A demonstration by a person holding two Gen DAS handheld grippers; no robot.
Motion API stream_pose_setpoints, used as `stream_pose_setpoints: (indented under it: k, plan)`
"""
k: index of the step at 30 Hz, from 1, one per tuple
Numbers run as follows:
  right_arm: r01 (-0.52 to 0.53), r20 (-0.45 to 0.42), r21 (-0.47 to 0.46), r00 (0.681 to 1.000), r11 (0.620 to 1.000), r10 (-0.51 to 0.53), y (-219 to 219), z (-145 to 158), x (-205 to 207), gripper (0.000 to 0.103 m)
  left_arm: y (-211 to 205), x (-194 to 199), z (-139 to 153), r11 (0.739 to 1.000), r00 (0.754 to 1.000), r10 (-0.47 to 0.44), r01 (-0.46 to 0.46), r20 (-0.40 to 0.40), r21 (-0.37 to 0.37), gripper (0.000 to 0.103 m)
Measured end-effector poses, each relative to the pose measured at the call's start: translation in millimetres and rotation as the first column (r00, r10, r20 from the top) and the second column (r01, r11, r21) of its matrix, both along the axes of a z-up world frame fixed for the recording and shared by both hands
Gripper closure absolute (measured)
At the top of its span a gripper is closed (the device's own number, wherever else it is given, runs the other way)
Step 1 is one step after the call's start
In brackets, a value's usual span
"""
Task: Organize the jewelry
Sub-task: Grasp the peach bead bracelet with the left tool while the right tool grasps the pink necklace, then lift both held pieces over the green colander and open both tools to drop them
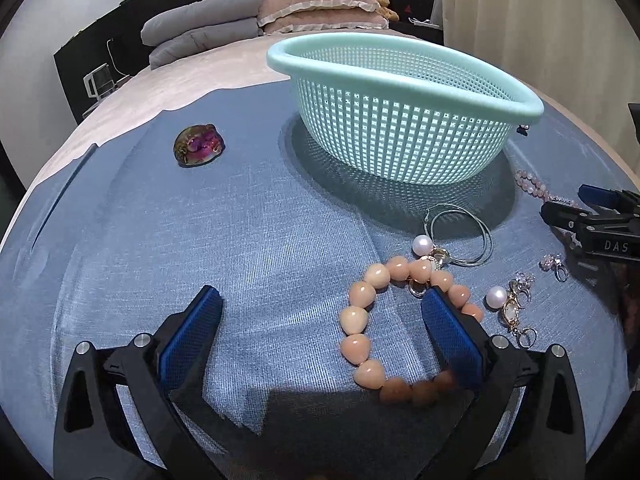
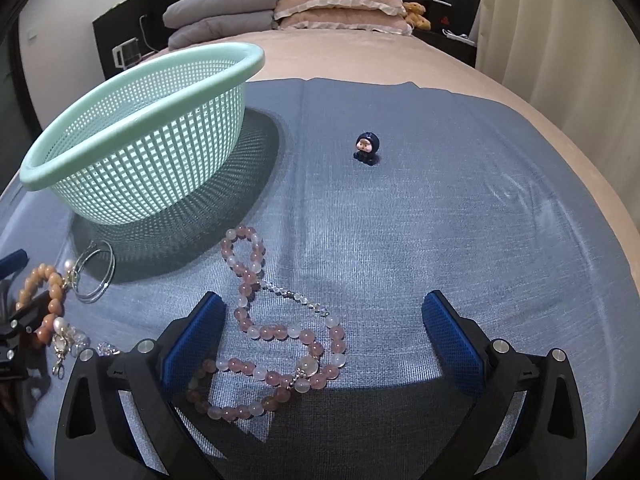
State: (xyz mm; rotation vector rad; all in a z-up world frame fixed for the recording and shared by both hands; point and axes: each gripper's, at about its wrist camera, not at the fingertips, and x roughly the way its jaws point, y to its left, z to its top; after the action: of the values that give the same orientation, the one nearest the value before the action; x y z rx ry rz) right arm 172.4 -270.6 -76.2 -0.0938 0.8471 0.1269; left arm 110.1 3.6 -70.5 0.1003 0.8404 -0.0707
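Observation:
A mint-green mesh basket [image 1: 400, 64] [image 2: 132, 80] stands on the blue cloth. My left gripper [image 1: 322, 308] is open and low over the cloth; its right finger stands inside the loop of a peach bead bracelet [image 1: 356, 320] [image 2: 52, 292]. Silver hoop rings [image 1: 460, 236] [image 2: 96, 276], pearl and gold earrings [image 1: 512, 304] [image 2: 64, 336] and a crystal ring [image 1: 554, 264] lie nearby. My right gripper [image 2: 324, 312] is open over a pink bead necklace [image 2: 280, 332], its left finger beside the beads. It also shows in the left wrist view [image 1: 592, 216].
An iridescent purple stone [image 1: 199, 146] lies at the far left of the cloth. A small dark-blue doll figure [image 2: 366, 148] stands right of the basket. The blue cloth [image 2: 460, 208] covers a bed, with pillows [image 2: 340, 0] and folded grey blankets [image 2: 224, 12] at its head.

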Motion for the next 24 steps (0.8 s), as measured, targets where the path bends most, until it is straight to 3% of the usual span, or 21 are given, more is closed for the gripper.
stream_pose_setpoints:
  k: [3, 5, 7, 8, 9, 10, 11, 13, 16, 19, 24]
  plan:
    - [-0.003, 0.008, -0.009, 1.000, 1.000, 0.003, 0, 1, -2, 0.012, 0, -2, 0, 1.000, 1.000, 0.001, -0.001, 0.006, 0.005, 0.005]
    - [-0.049, 0.013, 0.005, 0.999, 0.999, 0.049, 6, 3, -8, 0.031, -1, -3, 1, 1.000, 1.000, -0.010, 0.010, 0.004, -0.002, 0.009]
    - [-0.097, 0.018, -0.007, 0.995, 0.995, 0.097, 14, 5, -16, 0.061, -5, -7, 5, 0.999, 0.999, -0.053, 0.053, 0.001, 0.002, 0.031]
    - [-0.112, 0.017, -0.015, 0.994, 0.994, 0.112, 18, 6, -17, 0.066, -8, -10, 6, 0.997, 0.997, -0.077, 0.077, 0.001, 0.006, 0.045]
    - [-0.130, 0.012, 0.005, 0.991, 0.992, 0.130, 18, 6, -19, 0.086, -12, -12, 8, 0.995, 0.995, -0.099, 0.099, 0.000, 0.011, 0.052]
    - [-0.135, 0.003, 0.035, 0.991, 0.990, 0.135, 19, 8, -20, 0.092, -15, -14, 9, 0.993, 0.993, -0.115, 0.115, -0.002, 0.012, 0.065]
    - [-0.133, 0.002, 0.045, 0.991, 0.990, 0.133, 18, 9, -21, 0.093, -15, -15, 10, 0.992, 0.992, -0.127, 0.127, -0.008, -0.003, 0.078]
    - [-0.145, -0.001, 0.069, 0.989, 0.987, 0.145, 16, 10, -22, 0.094, -12, -15, 12, 0.987, 0.989, -0.145, 0.143, -0.031, -0.070, 0.091]
    - [-0.154, -0.001, 0.150, 0.988, 0.977, 0.156, 8, 21, -28, 0.097, -7, -18, 17, 0.985, 0.990, -0.134, 0.128, -0.043, -0.114, 0.091]
    - [-0.172, 0.040, 0.131, 0.985, 0.976, 0.168, 6, 34, -38, 0.097, 1, -17, 22, 0.979, 0.991, -0.110, 0.096, -0.070, -0.181, 0.091]
    - [-0.173, 0.103, 0.162, 0.982, 0.972, 0.157, -2, 55, -47, 0.097, 14, -19, 39, 0.974, 0.997, -0.068, 0.056, -0.046, -0.218, 0.091]
